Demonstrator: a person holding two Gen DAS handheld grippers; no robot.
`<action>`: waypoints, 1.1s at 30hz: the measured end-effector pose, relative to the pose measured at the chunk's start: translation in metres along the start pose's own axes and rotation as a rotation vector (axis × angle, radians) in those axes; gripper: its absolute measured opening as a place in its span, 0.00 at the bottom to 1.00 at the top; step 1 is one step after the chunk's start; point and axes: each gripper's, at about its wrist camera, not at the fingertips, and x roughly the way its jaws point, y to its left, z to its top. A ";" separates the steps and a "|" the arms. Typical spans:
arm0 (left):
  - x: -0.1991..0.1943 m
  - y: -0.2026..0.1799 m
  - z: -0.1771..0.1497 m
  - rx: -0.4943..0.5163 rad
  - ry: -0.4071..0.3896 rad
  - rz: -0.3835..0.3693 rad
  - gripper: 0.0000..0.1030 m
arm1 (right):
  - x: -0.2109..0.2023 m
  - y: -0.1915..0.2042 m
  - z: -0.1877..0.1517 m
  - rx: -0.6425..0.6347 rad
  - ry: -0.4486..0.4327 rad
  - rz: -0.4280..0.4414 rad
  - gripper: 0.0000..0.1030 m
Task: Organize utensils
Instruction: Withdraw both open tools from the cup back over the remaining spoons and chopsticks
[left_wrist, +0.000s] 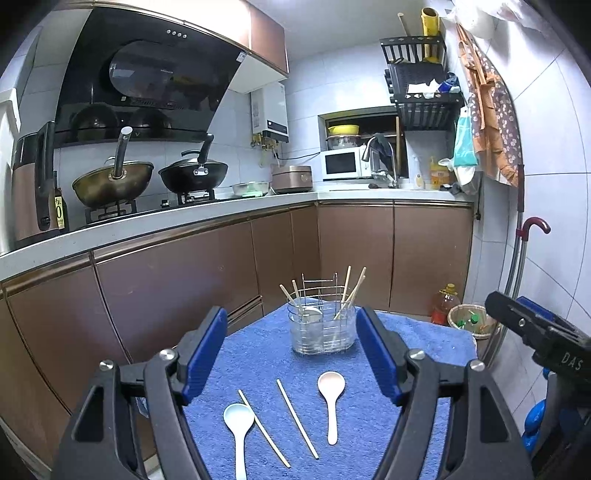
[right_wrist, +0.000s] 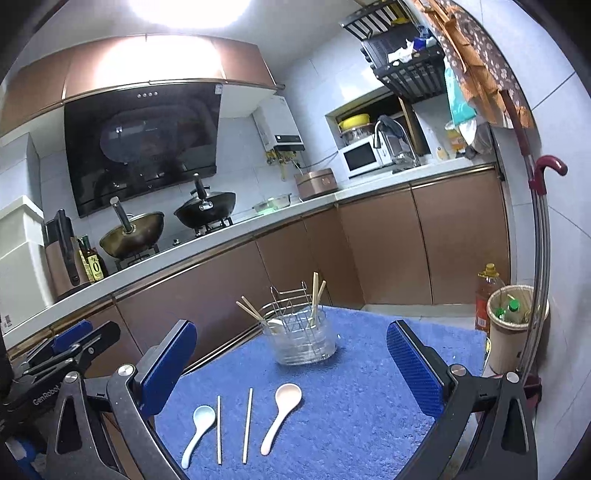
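Here, a blue towel (left_wrist: 424, 343) covers the worktop, and the utensils lie on its near part in a loose row. At the left is a pale blue spoon (left_wrist: 238, 428) with its bowl pointing away and its handle running toward the camera. Just beside it, on its right, lies a thin light wooden chopstick (left_wrist: 263, 428); from the left wrist view the two look touching or nearly so, while the right wrist view shows a narrow gap between them. A second chopstick (left_wrist: 297, 419) lies a little further right, roughly parallel to the first and apart from it. At the right end is a pale pink spoon (left_wrist: 331, 400), bowl away, handle toward the camera, clear of the other pieces.

Behind them, toward the far edge of the towel, stands a clear plastic holder (left_wrist: 322, 330) with a wire rack inside it. Several chopsticks (left_wrist: 347, 291) stand leaning in it, some tilted left and some right, and a white spoon (left_wrist: 309, 314) rests inside against the left part.

The left gripper (left_wrist: 291, 354) hangs above the towel with its jaws spread wide and nothing between its blue pads (left_wrist: 205, 354); the holder shows in the gap. The right gripper (right_wrist: 291, 363) is likewise wide apart and bare, above the same row of utensils. Beyond the towel are brown cabinet doors (left_wrist: 177, 280) and a stove with two woks (left_wrist: 112, 181).
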 end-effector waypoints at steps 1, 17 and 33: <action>0.002 0.000 0.000 0.004 0.004 0.001 0.69 | 0.001 -0.001 -0.001 0.002 0.005 -0.001 1.00; 0.025 0.002 -0.006 0.011 0.048 0.014 0.69 | 0.030 0.000 -0.011 -0.013 0.086 -0.009 1.00; 0.057 0.013 -0.018 0.001 0.117 0.016 0.69 | 0.064 -0.001 -0.022 -0.035 0.168 -0.007 1.00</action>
